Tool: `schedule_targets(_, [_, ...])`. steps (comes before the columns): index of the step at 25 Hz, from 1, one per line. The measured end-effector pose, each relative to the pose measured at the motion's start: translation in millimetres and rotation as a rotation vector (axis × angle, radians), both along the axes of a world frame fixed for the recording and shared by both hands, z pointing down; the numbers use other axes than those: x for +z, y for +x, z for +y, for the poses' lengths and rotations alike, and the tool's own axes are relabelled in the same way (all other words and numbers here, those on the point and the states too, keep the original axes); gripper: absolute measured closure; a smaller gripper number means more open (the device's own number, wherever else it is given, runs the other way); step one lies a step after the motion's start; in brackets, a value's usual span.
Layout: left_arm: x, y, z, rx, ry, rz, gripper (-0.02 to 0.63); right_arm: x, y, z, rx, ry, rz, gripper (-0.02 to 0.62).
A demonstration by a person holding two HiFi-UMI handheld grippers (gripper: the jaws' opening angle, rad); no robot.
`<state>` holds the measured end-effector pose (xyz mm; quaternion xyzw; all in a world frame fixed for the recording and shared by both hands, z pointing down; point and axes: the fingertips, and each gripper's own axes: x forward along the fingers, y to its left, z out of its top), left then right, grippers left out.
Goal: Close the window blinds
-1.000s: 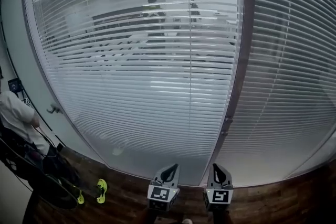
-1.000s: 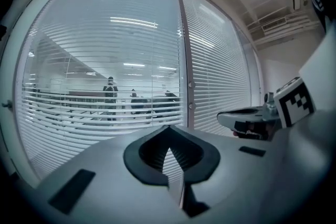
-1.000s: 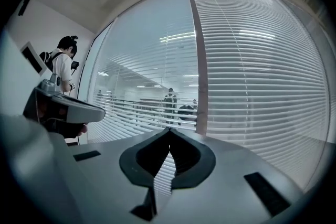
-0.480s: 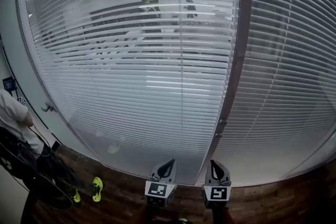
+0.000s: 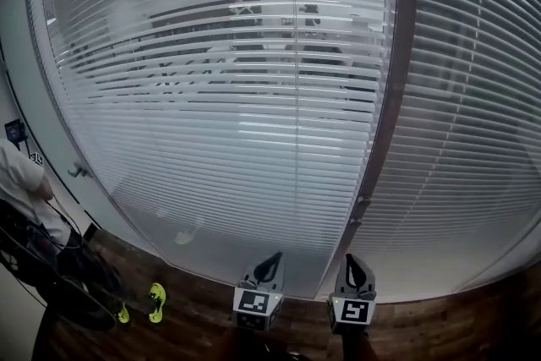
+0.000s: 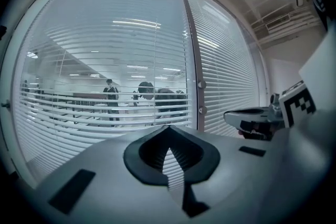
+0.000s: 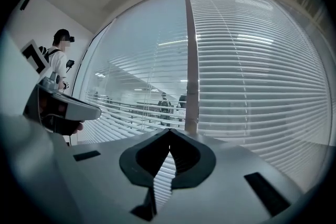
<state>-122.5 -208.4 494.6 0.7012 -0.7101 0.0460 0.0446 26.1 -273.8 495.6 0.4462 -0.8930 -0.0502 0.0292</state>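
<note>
White slatted blinds cover two glass panes. The left blind (image 5: 211, 97) has its slats tilted open, so an office and people show through. The slats of the right blind (image 5: 473, 114) lie flatter and show little behind. A dark frame post (image 5: 385, 114) with a small knob (image 5: 362, 200) divides them. My left gripper (image 5: 269, 265) and right gripper (image 5: 355, 268) are side by side below the post, both shut and empty, short of the glass. Each gripper view shows its own jaws meeting at the tips (image 6: 168, 128) (image 7: 169, 131), with the other gripper alongside.
A person (image 5: 21, 182) stands at the far left by a door handle (image 5: 78, 171), with yellow-green shoes (image 5: 158, 302) on the dark wooden floor (image 5: 439, 325). In the right gripper view a person (image 7: 59, 57) stands by the left wall.
The view of the window has shifted slightly. Both grippers remain side by side near the bottom edge, shut and empty.
</note>
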Motion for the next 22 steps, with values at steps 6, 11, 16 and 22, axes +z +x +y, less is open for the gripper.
schedule_targets(6, [-10,-12,-10,0.036,0.016,-0.020,0.606,-7,-19,-7,0.029,-0.014,-0.027,0.592])
schedule_targets(11, [9,-24,-24,0.088,-0.010,-0.028,0.606,8,-34,-19,0.039,-0.029,-0.008,0.592])
schedule_targets(16, [13,-27,-44,0.143,-0.022,-0.036,0.606,12,-29,-28,0.083,-0.027,-0.015,0.592])
schedule_targets(22, [-3,-30,-63,0.190,-0.011,-0.041,0.606,8,-23,-43,0.140,-0.024,0.019,0.592])
